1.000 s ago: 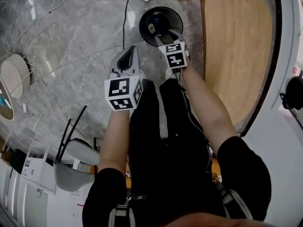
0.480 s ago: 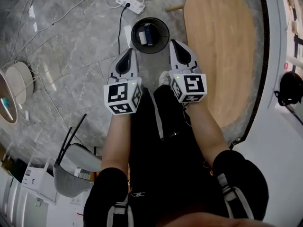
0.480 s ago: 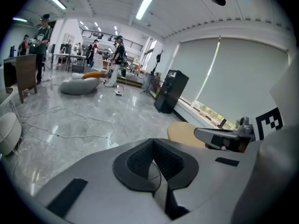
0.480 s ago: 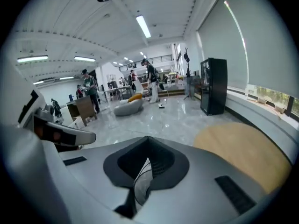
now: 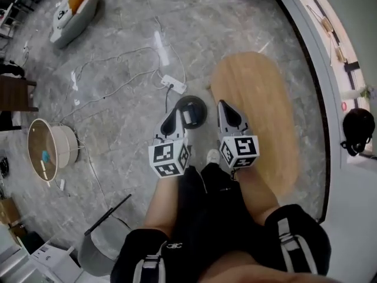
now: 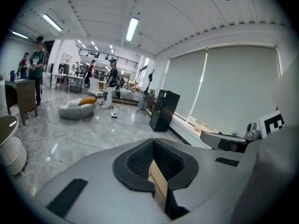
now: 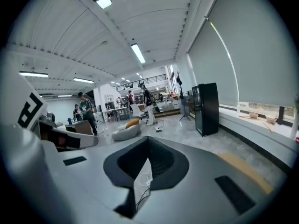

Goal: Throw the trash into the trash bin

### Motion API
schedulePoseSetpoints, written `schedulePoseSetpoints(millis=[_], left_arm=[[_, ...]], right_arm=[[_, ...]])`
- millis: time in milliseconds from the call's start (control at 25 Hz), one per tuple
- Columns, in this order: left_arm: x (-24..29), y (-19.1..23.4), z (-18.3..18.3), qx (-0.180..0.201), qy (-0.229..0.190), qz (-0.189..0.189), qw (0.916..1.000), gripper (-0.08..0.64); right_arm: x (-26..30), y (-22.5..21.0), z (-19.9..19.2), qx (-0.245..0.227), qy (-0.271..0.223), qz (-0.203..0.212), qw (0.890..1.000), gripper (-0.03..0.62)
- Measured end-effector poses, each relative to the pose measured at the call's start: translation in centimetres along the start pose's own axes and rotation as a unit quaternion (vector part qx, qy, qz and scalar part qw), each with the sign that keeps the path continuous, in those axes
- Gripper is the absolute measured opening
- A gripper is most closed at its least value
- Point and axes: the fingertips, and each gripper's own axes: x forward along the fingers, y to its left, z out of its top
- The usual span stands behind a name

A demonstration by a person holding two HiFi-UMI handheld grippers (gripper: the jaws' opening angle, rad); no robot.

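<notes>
Clenched and empty, the left claw (image 5: 174,112) and right claw (image 5: 223,105) are hovering over the floor. Only the head view is showing the round black trash bin (image 5: 201,106) at twelve o'clock, with the white-and-blue piece of trash (image 5: 189,117) lying inside. Their own views are facing a black cabinet (image 6: 163,110). The oval wooden table (image 5: 265,117) is crowding in at three o'clock, while grey marble floor (image 5: 118,99) is lying open from nine to eleven.

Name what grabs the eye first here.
The left gripper and right gripper sit side by side mid-frame in the head view, fingers together. Just beyond them the dark round trash bin stands on the grey marble floor, with the oval wooden table to its right.
</notes>
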Motion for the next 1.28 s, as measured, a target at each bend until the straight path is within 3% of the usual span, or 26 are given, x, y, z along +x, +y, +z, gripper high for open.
schedulePoseSetpoints(millis=[280,680,880,1280], left_arm=[[-6.4,-8.1,10.5,0.044,-0.076,-0.017,0.9960,0.012],[-10.9,-11.9,16.0,0.078,-0.134,-0.006,0.9878,0.012],[-12.2,-12.4,17.4,0.083,-0.155,-0.005,0.9844,0.012],[-13.0,-12.4,17.5,0.092,-0.156,-0.018,0.9834,0.012]], right_arm=[[-6.2,0.0,9.6,-0.012,-0.065,0.028,0.997,0.011],[-10.3,-0.3,18.5,-0.026,-0.122,0.045,0.991,0.011],[-11.0,0.7,20.2,-0.037,-0.139,0.056,0.988,0.011],[-11.4,2.6,21.0,-0.041,-0.145,0.063,0.987,0.011]])
